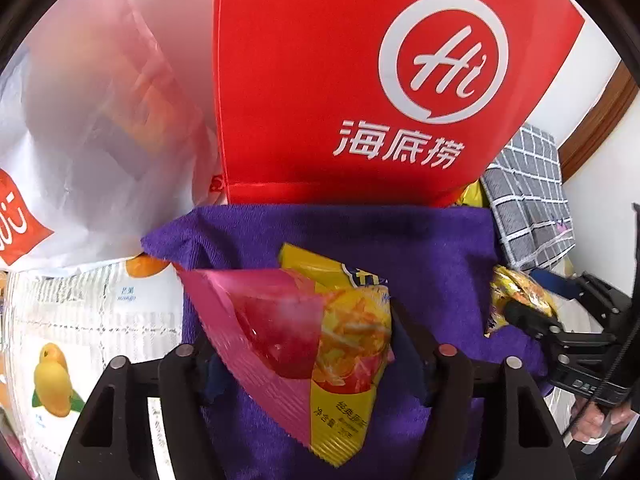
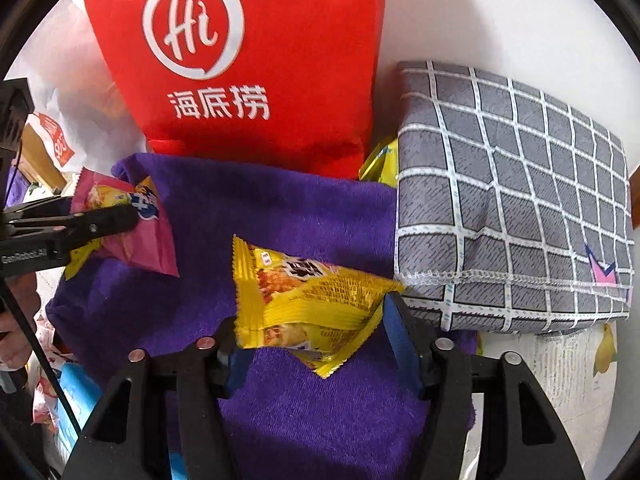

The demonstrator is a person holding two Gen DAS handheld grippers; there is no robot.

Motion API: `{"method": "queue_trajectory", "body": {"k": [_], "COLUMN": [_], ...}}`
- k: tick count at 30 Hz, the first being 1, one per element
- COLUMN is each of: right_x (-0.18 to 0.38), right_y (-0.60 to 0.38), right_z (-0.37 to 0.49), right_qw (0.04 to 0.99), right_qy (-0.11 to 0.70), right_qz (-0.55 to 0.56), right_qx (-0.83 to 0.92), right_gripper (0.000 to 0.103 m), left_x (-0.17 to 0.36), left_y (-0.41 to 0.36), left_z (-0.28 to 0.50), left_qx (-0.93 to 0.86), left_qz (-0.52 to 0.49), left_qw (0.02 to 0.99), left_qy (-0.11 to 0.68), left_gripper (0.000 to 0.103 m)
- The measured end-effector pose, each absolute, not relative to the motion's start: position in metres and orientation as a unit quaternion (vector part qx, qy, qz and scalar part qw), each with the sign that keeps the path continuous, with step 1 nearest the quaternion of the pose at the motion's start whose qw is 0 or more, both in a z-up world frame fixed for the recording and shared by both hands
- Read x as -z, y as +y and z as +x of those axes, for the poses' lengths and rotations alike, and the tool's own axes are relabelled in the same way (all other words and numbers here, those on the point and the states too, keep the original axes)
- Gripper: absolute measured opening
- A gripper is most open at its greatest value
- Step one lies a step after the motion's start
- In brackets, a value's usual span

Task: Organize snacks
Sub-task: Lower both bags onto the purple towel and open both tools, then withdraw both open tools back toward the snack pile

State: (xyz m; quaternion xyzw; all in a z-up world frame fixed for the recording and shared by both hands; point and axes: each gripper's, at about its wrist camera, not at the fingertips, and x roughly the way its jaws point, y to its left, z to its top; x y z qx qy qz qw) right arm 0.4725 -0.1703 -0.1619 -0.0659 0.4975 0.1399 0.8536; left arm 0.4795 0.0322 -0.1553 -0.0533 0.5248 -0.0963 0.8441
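A pink and yellow snack packet [image 1: 320, 332] sits between the fingers of my left gripper [image 1: 300, 332], and both pads touch its sides. It hangs tilted just above a purple towel [image 1: 432, 248]. My right gripper [image 2: 310, 316] is shut on a yellow snack packet [image 2: 308, 300] over the same towel [image 2: 280, 208], with a pad against each end. The right wrist view shows the left gripper's finger [image 2: 116, 216] lying across the pink packet [image 2: 136, 240] at the left. In the left wrist view the right gripper's finger [image 1: 524, 316] shows at the right edge with the yellow packet [image 1: 516, 292].
A red bag with a white logo [image 1: 320, 80] stands behind the towel. A white plastic bag [image 1: 100, 120] is to its left. A grey checked cloth [image 2: 512, 200] lies folded at the right. A fruit-printed sheet [image 1: 80, 320] covers the surface. Another yellow packet [image 2: 382, 160] peeks out behind the towel.
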Motion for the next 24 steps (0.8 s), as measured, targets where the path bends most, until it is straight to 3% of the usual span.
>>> {"method": "queue_trajectory", "body": {"k": [2,18,24], "right_x": [0.156,0.076,0.051], "right_y": [-0.170,-0.169,-0.167], "right_z": [0.469,0.410,0.365], "right_qw": [0.856,0.895,0.907], "right_qy": [0.493,0.416,0.399], "right_qz": [-0.062,-0.030,-0.040], "right_qx": [-0.143,-0.160,-0.128], "right_gripper": [0.073,0.075,0.081], "left_x": [0.153,0.084,0.047], "left_y": [0.033,0.054,0.047], "left_z": [0.478,0.397,0.345], "left_qx": [0.097,0.098,0.112], "left_qz": [-0.055,-0.060,-0.050], "left_qw": [0.842,0.873,0.893], "left_qy": [0.527,0.474,0.434], "left_gripper": [0.083,0.084,0.084]}}
